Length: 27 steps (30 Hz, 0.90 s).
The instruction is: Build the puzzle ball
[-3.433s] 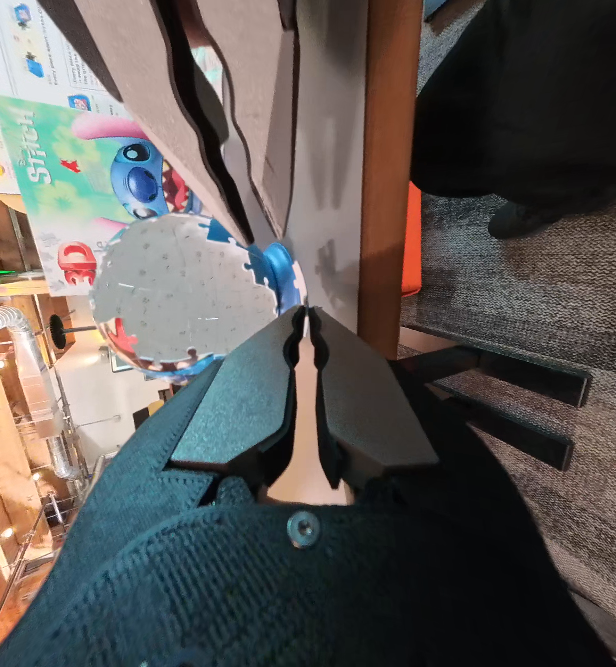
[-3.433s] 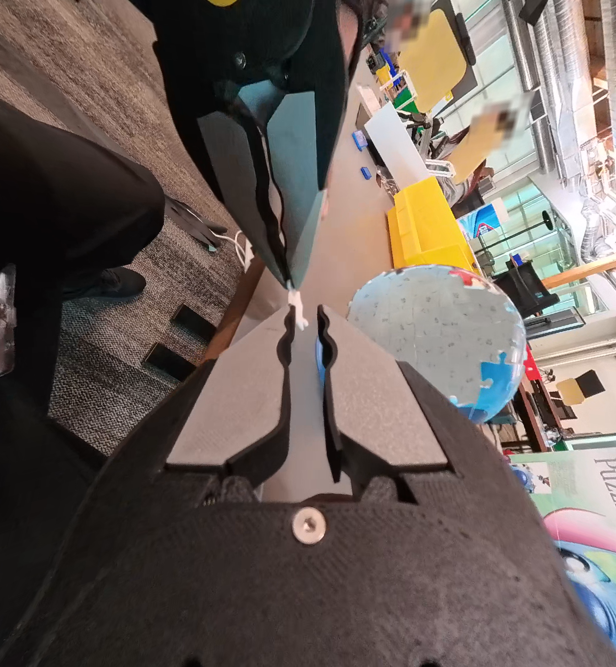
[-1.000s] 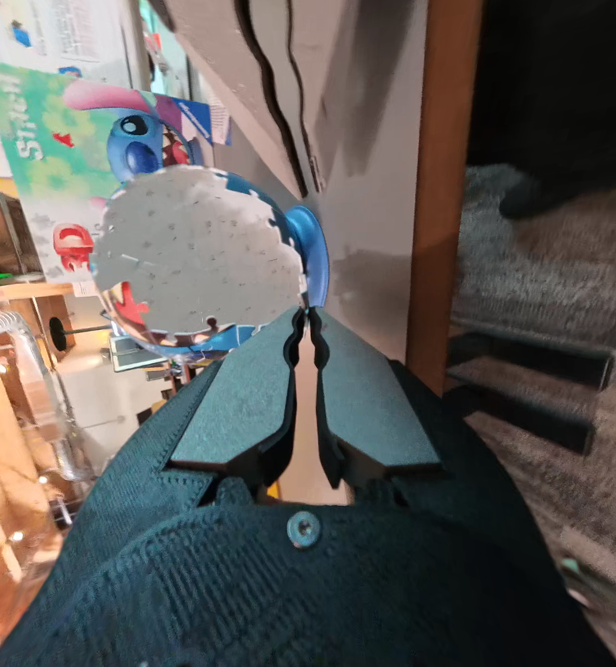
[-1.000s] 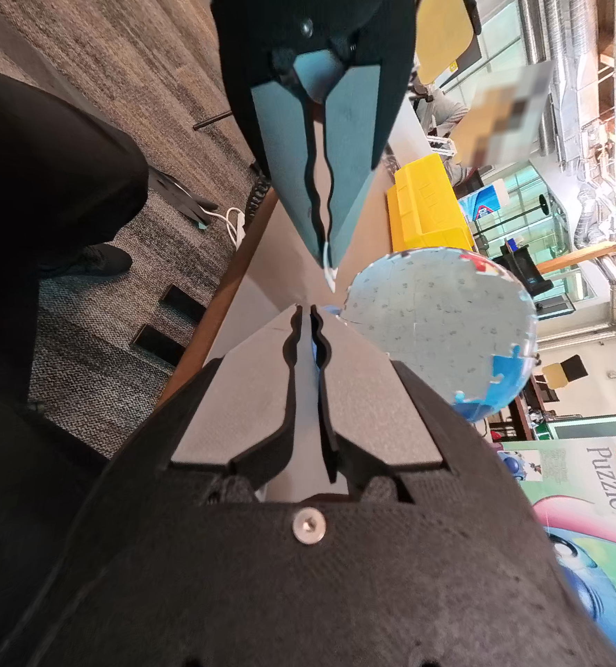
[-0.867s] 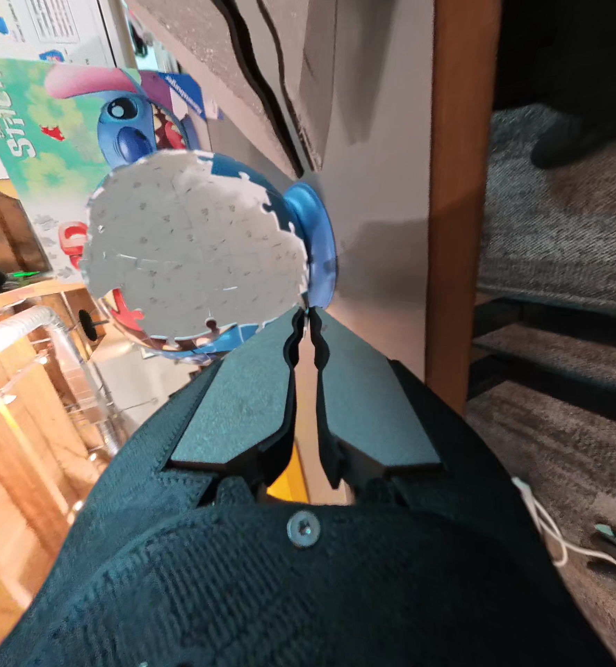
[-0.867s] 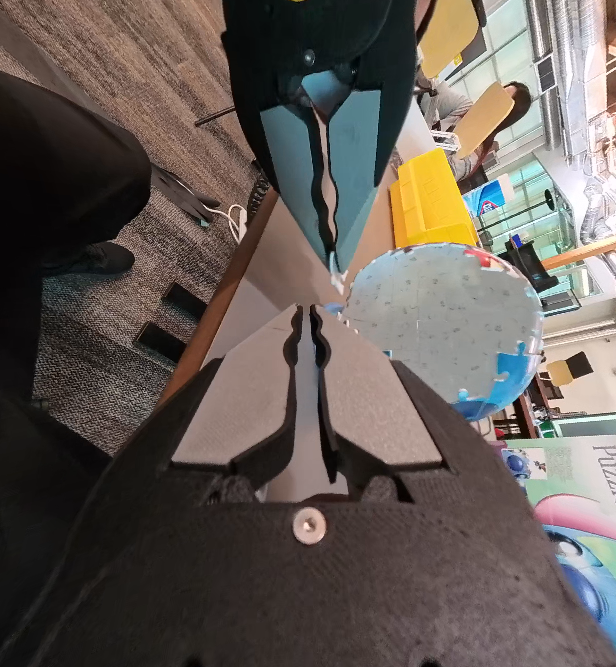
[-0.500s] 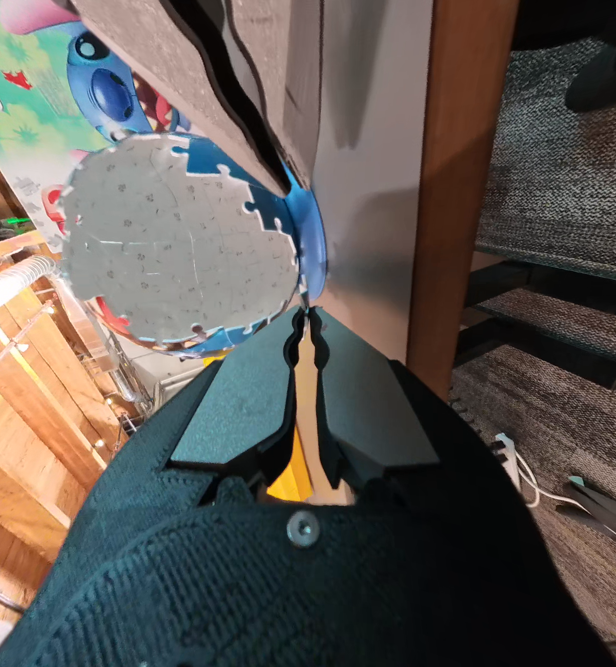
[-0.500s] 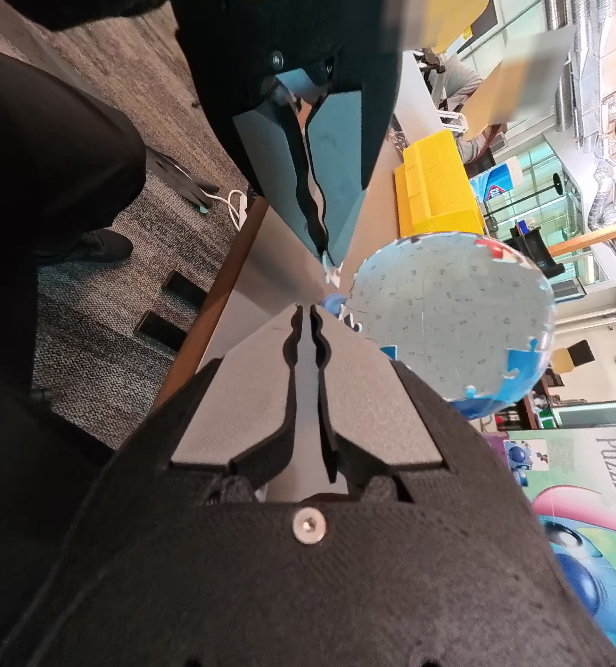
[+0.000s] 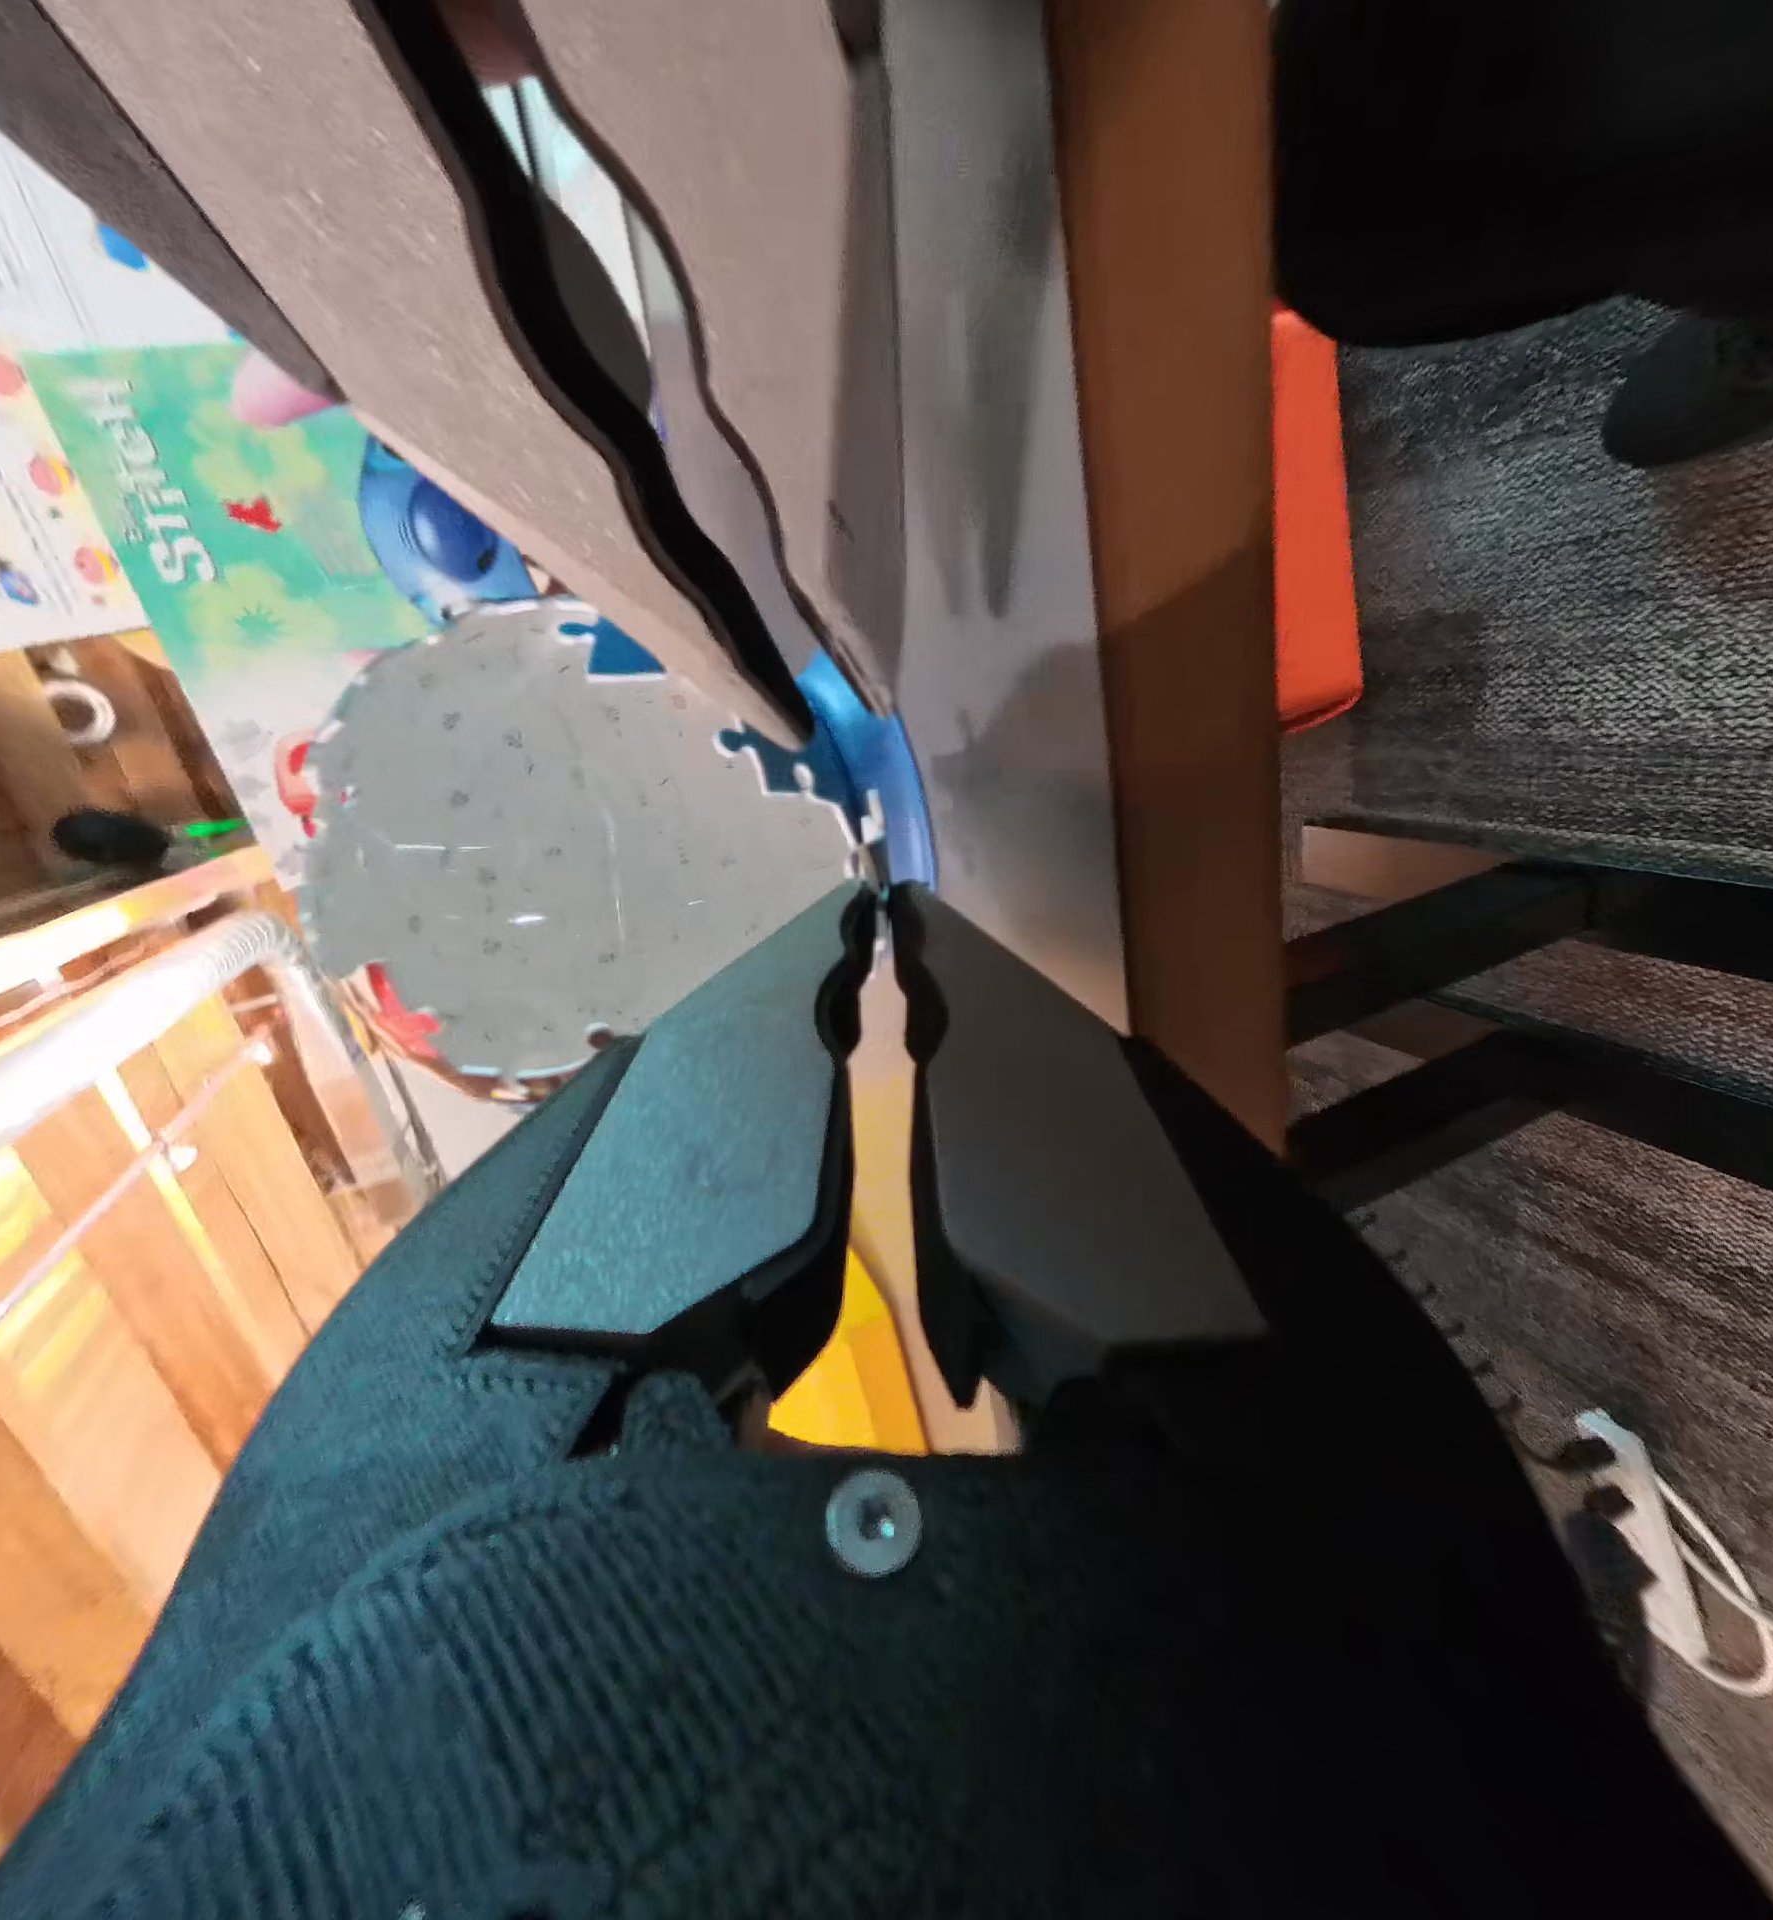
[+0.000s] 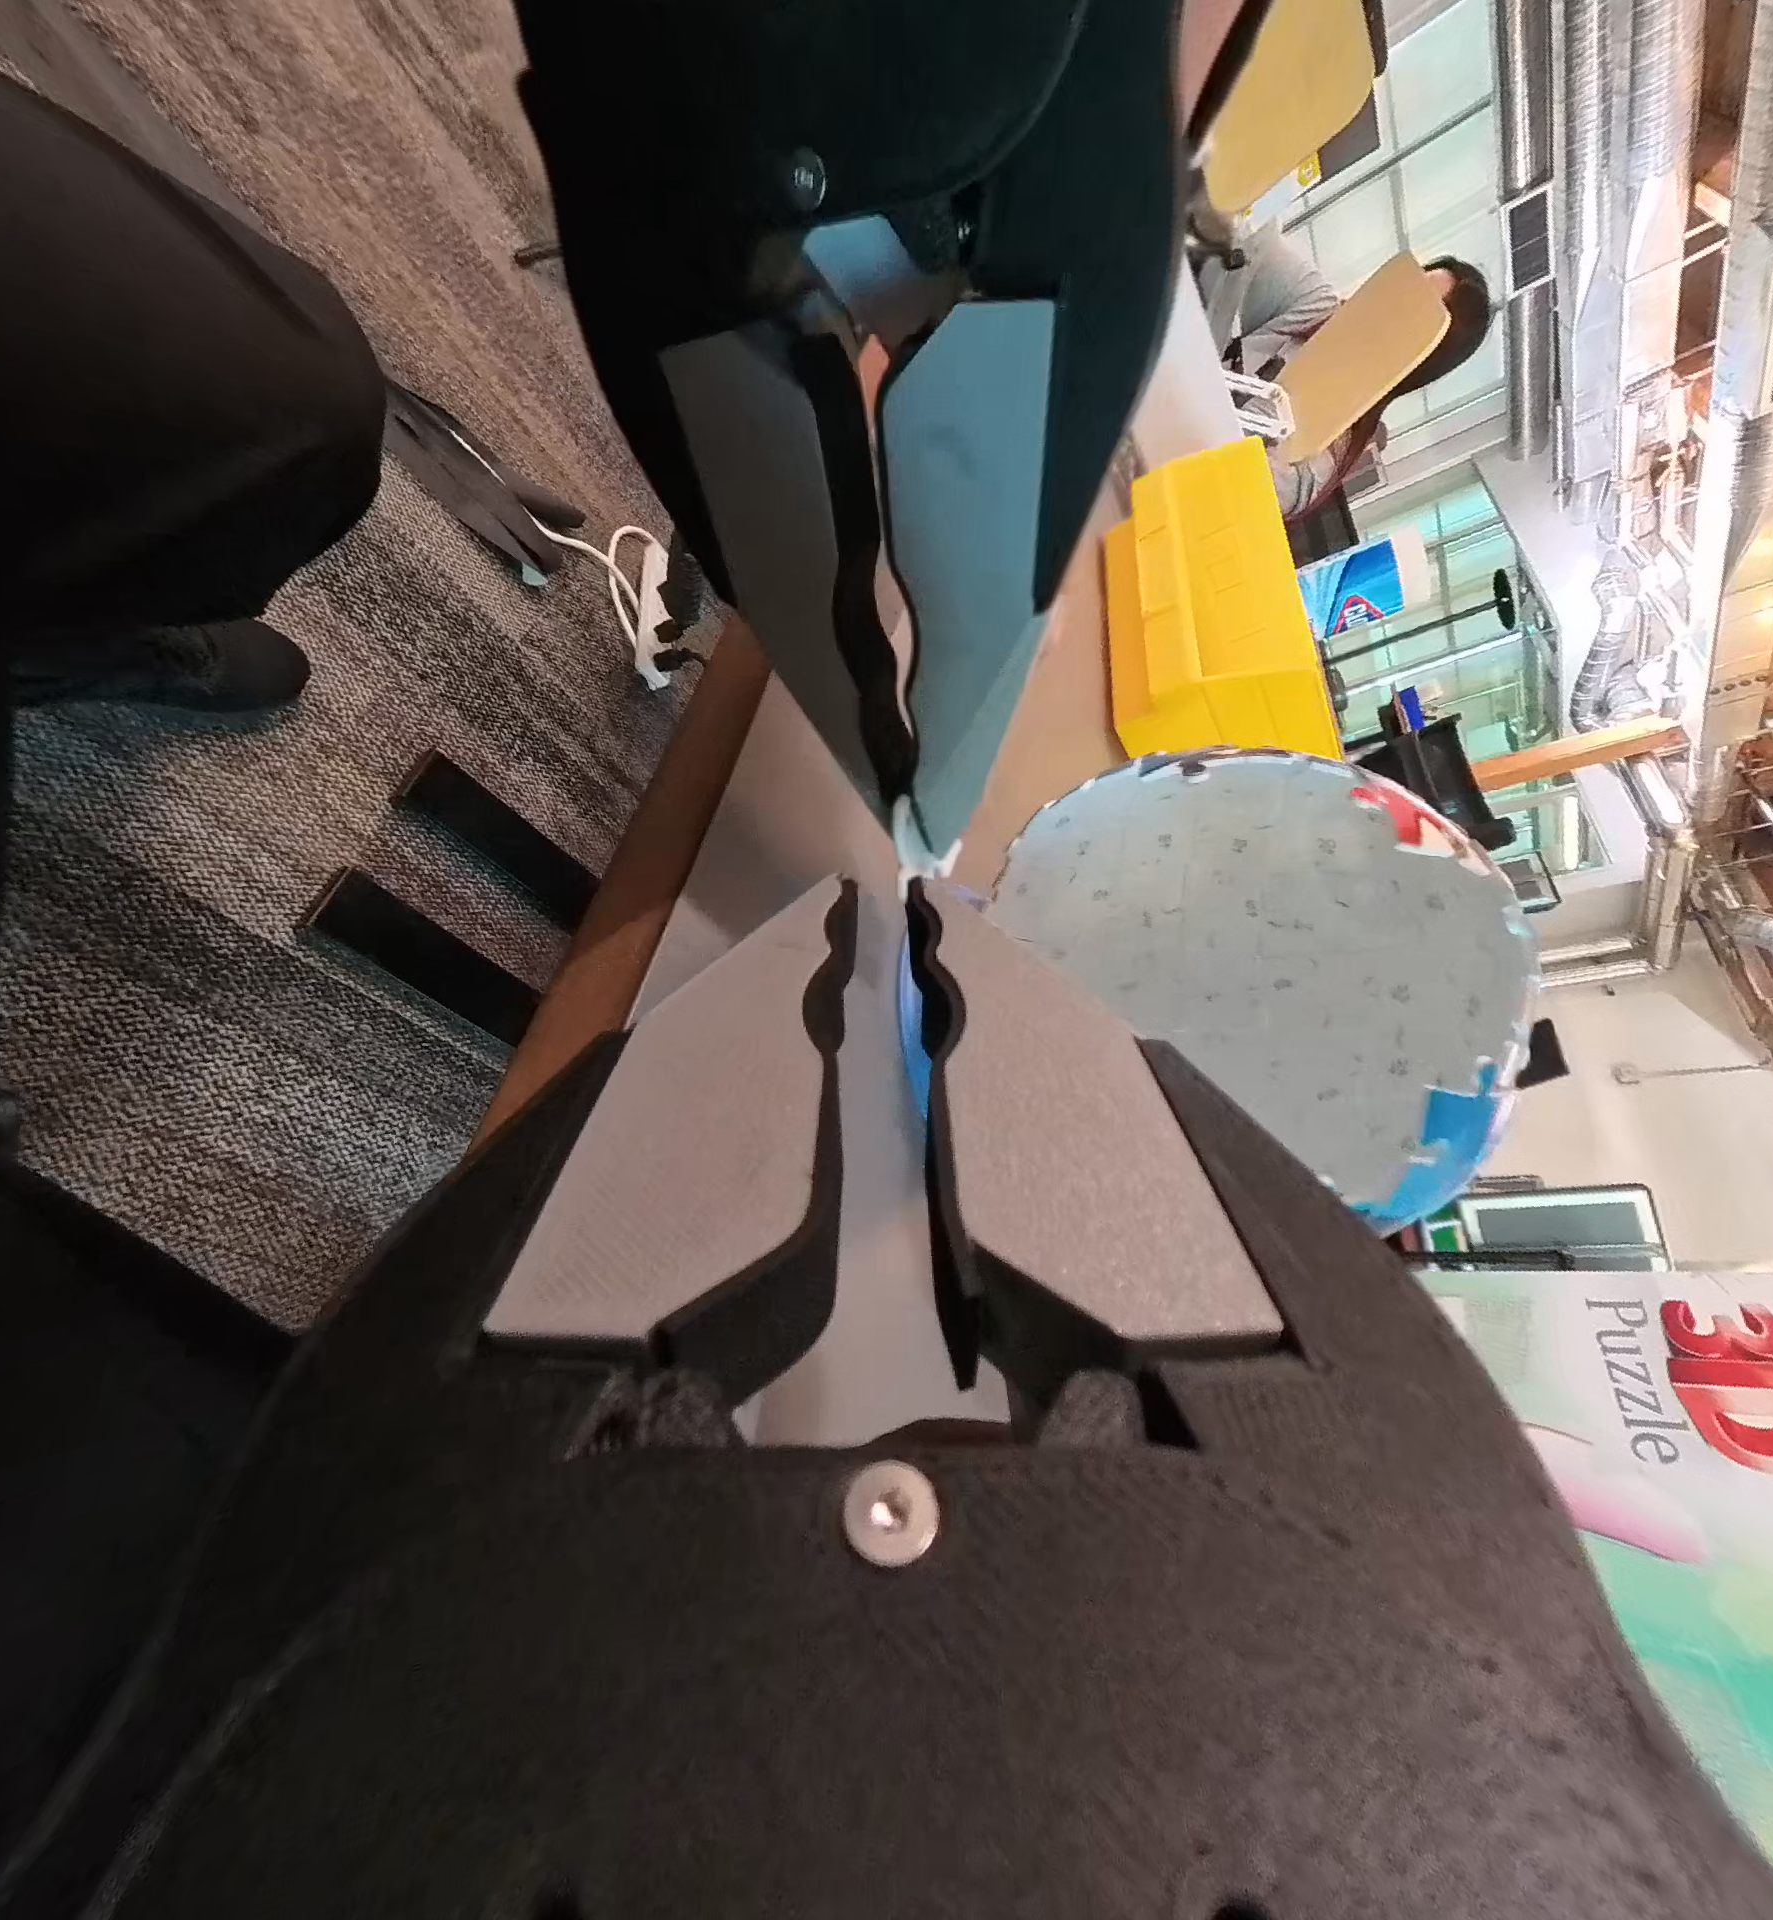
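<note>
Presently the left gripper (image 9: 880,914) is pinched almost fully closed on a small white puzzle piece (image 10: 921,854), which shows as a sliver at its tips beside the lower rim of the puzzle ball (image 9: 549,852); the right gripper (image 10: 877,896) stands slightly parted, tips just meeting that same piece, and whether it truly grips it I cannot tell; the ball, a half-built shell with its grey inner face showing and toothed edges, sits on a blue stand (image 9: 877,790) on the table (image 9: 996,675), close to the wooden table edge (image 9: 1162,520); the step seems to be seating the piece into the rim near the stand, so it would be wise to line up the tabs first and press gently along the shell's curve, with the other gripper steadying, lest the thin shell flex or roll off its stand; room is tight, for both grippers crowd one spot; a puzzle box (image 10: 1692,1507) lies just beyond, and a yellow bin (image 10: 1214,613) farther along.
</note>
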Available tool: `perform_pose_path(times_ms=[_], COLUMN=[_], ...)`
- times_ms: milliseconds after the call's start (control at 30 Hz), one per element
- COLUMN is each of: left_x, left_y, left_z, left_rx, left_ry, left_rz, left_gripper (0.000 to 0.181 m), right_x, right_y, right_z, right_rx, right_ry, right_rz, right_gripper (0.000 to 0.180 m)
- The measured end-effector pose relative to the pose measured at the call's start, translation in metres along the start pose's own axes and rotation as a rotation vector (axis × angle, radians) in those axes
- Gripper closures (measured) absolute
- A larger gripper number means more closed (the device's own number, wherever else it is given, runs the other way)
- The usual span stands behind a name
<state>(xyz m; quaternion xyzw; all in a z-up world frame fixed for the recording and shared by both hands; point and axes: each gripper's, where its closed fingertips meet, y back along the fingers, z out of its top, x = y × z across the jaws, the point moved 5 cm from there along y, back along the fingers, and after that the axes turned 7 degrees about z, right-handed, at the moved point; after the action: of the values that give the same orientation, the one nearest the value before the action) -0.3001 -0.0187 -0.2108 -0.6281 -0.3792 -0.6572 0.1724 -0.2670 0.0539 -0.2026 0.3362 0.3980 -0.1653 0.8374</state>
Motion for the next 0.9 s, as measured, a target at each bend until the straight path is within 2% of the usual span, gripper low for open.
perform_pose_path(times_ms=[267, 900], left_x=[0.012, 0.011], left_y=[-0.004, -0.018], left_z=[-0.011, -0.022], left_rx=[-0.179, -0.262], left_ry=[0.061, 0.128], left_rz=[-0.023, -0.064], left_gripper=[0.180, 0.180], right_x=[0.001, 0.001], right_y=[0.001, -0.002], right_z=[-0.003, -0.009], right_rx=[-0.011, -0.013], right_ry=[-0.030, -0.091], right_rz=[0.033, 0.078], right_gripper=[0.174, 0.174])
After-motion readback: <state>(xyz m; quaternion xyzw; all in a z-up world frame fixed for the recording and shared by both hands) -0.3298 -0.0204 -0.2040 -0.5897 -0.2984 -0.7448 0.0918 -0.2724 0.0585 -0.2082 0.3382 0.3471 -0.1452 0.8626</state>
